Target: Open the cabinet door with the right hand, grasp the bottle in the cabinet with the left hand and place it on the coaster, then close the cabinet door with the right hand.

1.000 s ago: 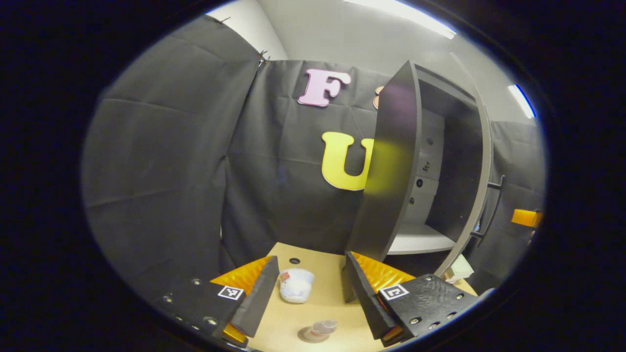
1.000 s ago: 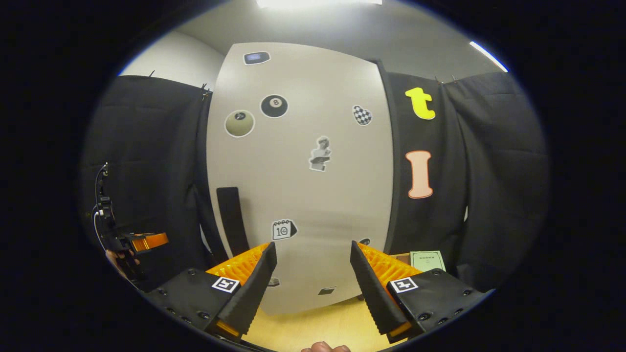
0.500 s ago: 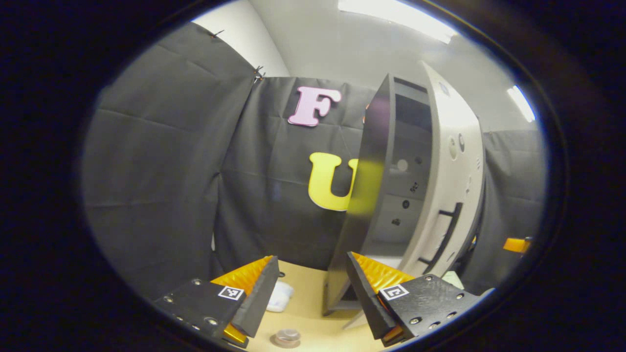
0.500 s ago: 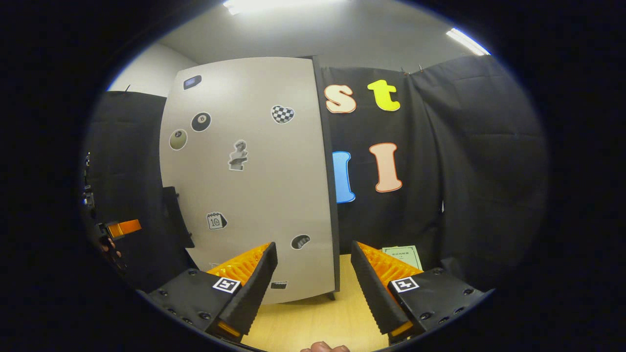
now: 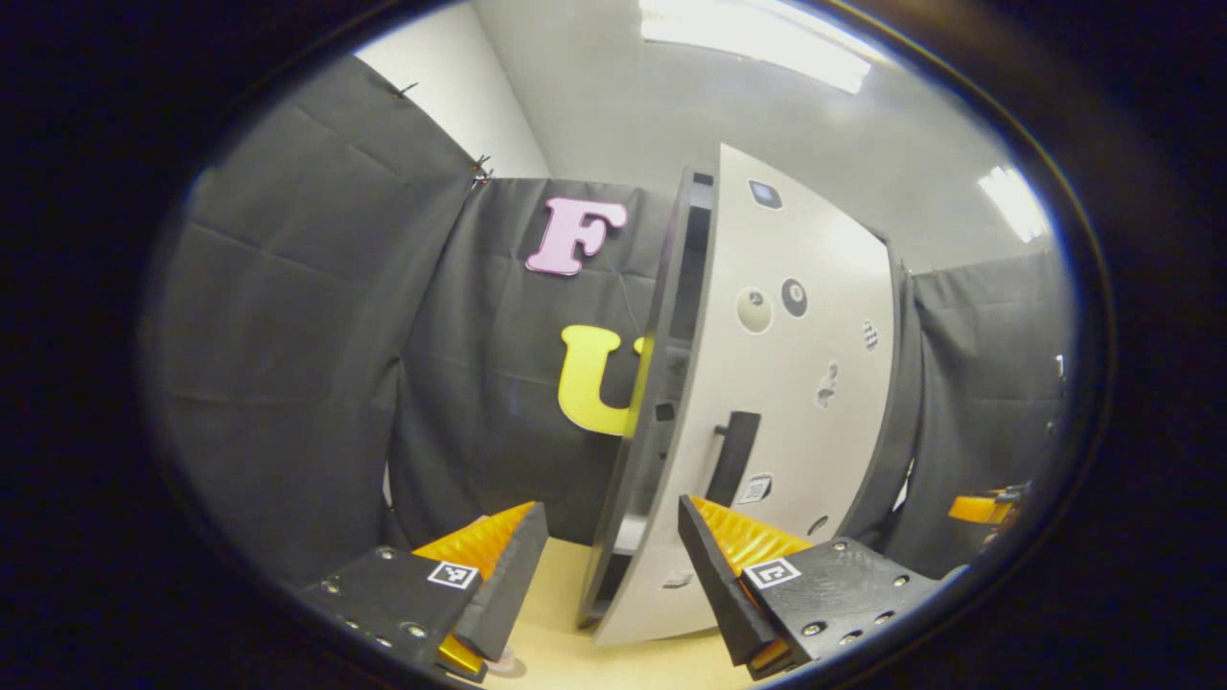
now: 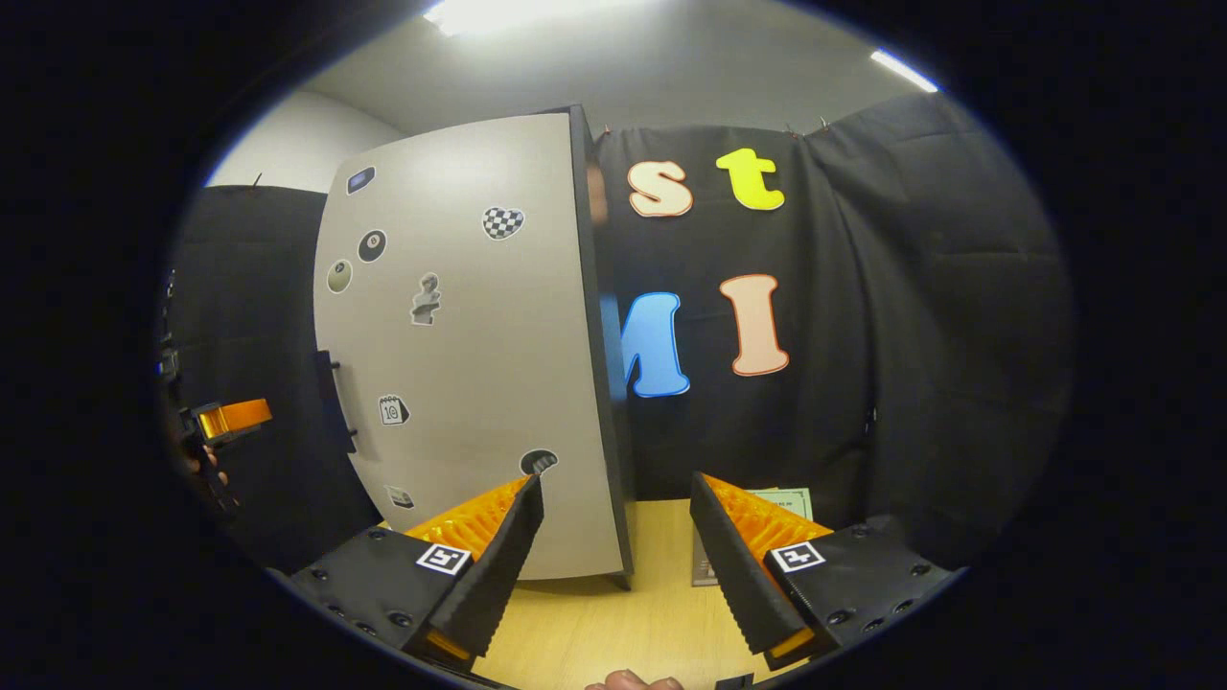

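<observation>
Pale green booklet (image 6: pixel 778 498) flat on wooden table (image 6: pixel 613 623) by black cloth wall (image 6: pixel 939 316); ceiling lights (image 5: pixel 757 34) lit

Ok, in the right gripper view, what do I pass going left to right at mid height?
Left gripper → door handle → cabinet door → cloth wall.
</observation>
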Demonstrator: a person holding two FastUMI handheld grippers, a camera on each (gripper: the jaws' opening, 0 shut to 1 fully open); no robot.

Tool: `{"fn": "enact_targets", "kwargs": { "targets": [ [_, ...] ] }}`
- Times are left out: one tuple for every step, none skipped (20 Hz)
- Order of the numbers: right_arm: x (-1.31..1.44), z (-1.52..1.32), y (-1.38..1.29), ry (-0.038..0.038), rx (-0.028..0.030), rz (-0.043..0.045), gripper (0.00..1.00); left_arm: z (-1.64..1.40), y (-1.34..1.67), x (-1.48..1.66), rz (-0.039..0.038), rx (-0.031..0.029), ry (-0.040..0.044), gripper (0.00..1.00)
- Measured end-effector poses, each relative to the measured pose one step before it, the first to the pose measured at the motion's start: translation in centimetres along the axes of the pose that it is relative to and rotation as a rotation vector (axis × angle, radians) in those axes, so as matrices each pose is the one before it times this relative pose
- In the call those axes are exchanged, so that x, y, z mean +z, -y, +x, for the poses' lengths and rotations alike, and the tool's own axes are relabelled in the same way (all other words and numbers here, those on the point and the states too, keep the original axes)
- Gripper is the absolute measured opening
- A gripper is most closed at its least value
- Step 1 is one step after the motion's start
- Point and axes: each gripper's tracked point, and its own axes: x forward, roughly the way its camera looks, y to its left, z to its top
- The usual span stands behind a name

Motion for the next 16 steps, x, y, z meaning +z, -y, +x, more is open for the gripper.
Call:
{"fn": "enact_targets", "kwargs": {
  "targets": [
    [-0.227,0.222,0.536,-0.01008,0.01572,0.01570,0.98,-0.328,0.926,-0.196,-0.00194,-0.00329,0.01007,0.83],
    [-0.077,0.120,0.565,-0.00428,0.01038,0.00680,0.98,-0.285,0.709,-0.030,0.00924,0.00122,0.01159,0.85],
    [-0.107,0.017,0.952,-0.00153,0.00038,0.00086,0.98,-0.346,0.645,-0.025,0.01382,0.00508,0.00490,0.85],
    [0.007,0.105,0.900,0.00300,-0.00472,-0.00019,0.98,-0.325,0.578,-0.117,0.01574,0.00322,0.00158,0.83],
    [0.146,0.237,0.948,0.00748,-0.01177,0.00140,0.98,-0.339,0.337,-0.040,0.00984,0.00855,-0.00459,0.83],
    [0.048,0.095,0.867,0.00134,-0.01256,0.01396,0.98,-0.419,0.616,-0.174,0.00427,0.00563,-0.00149,0.83],
    [0.079,-0.093,0.387,0.00349,-0.00059,0.02896,0.98,-0.671,0.696,-0.165,-0.00120,0.00797,-0.00216,0.83],
    [0.238,-0.136,0.286,0.00943,-0.00091,0.03218,0.98,-0.528,0.341,-0.083,-0.00320,0.00889,-0.00124,0.83],
    [0.123,-0.052,0.630,0.00610,-0.01033,0.02144,0.98,-0.621,0.206,-0.049,-0.00513,0.00675,-0.00102,0.83],
    [0.137,-0.146,0.468,0.01348,-0.00674,-0.00566,0.98,-0.486,0.365,0.015,-0.00595,0.00136,-0.00197,0.83],
    [0.092,-0.089,0.581,0.01325,-0.01301,-0.02986,0.98,-0.272,0.483,-0.235,-0.00557,-0.00174,-0.00504,0.83],
    [-0.075,-0.204,0.631,0.00748,-0.01391,-0.03799,0.98,-0.347,0.375,-0.261,-0.00546,-0.00183,-0.00645,0.83],
    [-0.337,-0.322,0.420,0.00125,-0.00712,-0.02847,0.98,-0.226,0.431,-0.541,-0.00470,-0.00176,-0.01132,0.83],
    [-0.365,-0.371,0.227,-0.00349,-0.00115,-0.01095,0.98,-0.418,0.405,-0.493,-0.00071,-0.00210,-0.00760,0.83],
    [-0.593,-0.410,-0.047,-0.00782,0.00040,0.00125,0.97,-0.616,0.223,-0.479,0.00517,-0.00131,-0.00406,0.83],
    [-0.410,-0.379,0.076,-0.00588,-0.00282,0.00876,0.98,-0.385,0.123,-0.465,0.00832,0.00154,-0.00573,0.83]
  ]
}}
